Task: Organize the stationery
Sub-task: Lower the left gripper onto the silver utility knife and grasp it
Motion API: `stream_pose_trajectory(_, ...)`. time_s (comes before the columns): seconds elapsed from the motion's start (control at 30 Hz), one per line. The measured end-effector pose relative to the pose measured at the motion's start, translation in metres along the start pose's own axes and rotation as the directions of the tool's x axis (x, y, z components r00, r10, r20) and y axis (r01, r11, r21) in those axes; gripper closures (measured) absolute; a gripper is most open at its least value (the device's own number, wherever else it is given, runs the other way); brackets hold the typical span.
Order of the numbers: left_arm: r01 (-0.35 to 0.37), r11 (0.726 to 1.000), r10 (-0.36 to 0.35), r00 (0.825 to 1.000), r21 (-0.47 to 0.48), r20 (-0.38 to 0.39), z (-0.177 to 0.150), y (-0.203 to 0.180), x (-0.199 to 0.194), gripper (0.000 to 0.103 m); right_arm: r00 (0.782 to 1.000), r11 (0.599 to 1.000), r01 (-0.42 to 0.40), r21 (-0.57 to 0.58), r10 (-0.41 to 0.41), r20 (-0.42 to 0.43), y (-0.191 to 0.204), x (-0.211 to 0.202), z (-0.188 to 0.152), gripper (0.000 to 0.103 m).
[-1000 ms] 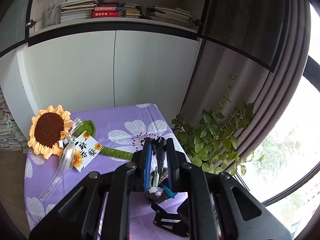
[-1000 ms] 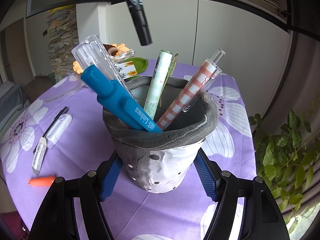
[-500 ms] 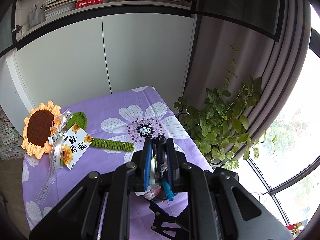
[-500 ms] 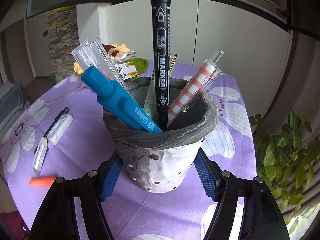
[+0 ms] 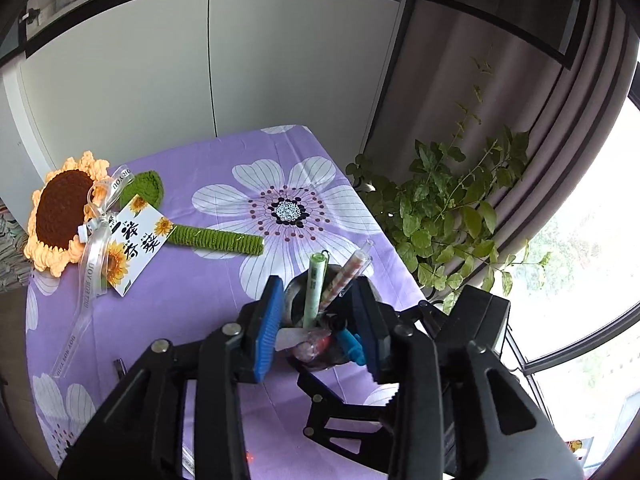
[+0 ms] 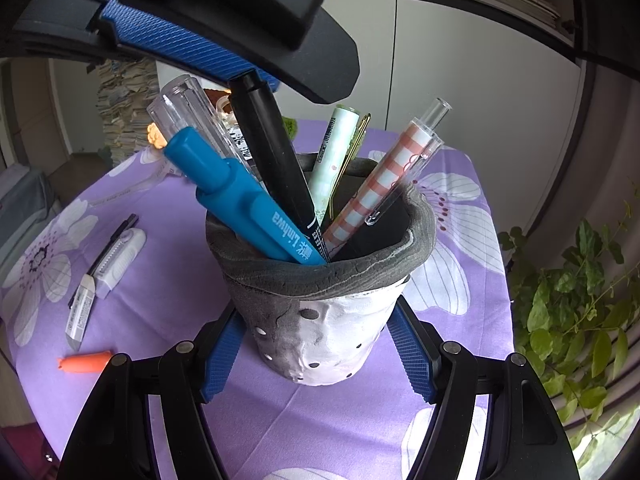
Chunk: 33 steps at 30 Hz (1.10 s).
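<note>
A grey and white pen holder (image 6: 320, 312) stands on the purple floral tablecloth (image 6: 168, 280). My right gripper (image 6: 316, 356) has its blue pads against both sides of the holder. Inside lean a black marker (image 6: 272, 152), a blue pen (image 6: 240, 200), a clear pen, a pale green pen (image 6: 334, 152) and a checked pen (image 6: 384, 184). My left gripper (image 5: 320, 320) is open directly above the holder (image 5: 316, 312), with the marker free of its pads. One left finger (image 6: 200, 12) hangs over the marker's top in the right wrist view.
A white utility knife (image 6: 116, 256), a small white tube (image 6: 80, 316) and an orange cap (image 6: 84, 362) lie left of the holder. A crocheted sunflower (image 5: 64, 216) with a tag lies at the table's far left. A leafy plant (image 5: 452, 216) stands beyond the right edge.
The black marker went down into the holder and now leans among the pens. My left gripper opened and let it go. My right gripper stayed around the holder.
</note>
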<state>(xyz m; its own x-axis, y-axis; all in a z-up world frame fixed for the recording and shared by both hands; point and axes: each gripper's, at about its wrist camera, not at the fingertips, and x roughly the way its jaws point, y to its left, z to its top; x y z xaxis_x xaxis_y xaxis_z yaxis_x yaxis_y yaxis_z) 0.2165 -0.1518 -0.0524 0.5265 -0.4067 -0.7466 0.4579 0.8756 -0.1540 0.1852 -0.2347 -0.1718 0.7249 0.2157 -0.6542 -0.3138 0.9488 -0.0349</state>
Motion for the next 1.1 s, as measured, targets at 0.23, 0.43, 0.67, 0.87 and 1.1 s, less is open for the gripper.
stream_pose_trajectory(0.23,-0.072,0.993,0.079,0.994,-0.090,0.078,-0.004,0.045,-0.041,0.054,1.000,1.000,0.001,0.000,-0.001,0.002,0.000,0.000,-0.001,0.031)
stream_pose_trajectory(0.43,-0.197,0.948,0.206,0.978,-0.248,0.012,-0.028,0.114,-0.043,0.056,1.000,1.000,0.000,0.001,0.000,0.006,0.000,-0.001,-0.001,0.031)
stream_pose_trajectory(0.67,-0.305,0.890,0.271,0.952,-0.339,-0.143,-0.068,0.163,-0.013,0.059,1.000,1.000,0.001,0.001,-0.001,0.005,-0.001,-0.001,-0.001,0.031)
stream_pose_trajectory(0.87,-0.346,0.869,0.278,0.932,-0.353,-0.231,-0.081,0.178,0.013,0.069,1.000,1.000,0.001,0.001,-0.001,0.005,-0.001,-0.001,-0.001,0.031)
stream_pose_trajectory(1.1,-0.361,0.863,0.275,0.923,-0.354,-0.269,-0.083,0.182,0.032,0.074,1.000,1.000,0.002,0.002,-0.002,0.005,-0.001,-0.001,-0.001,0.031)
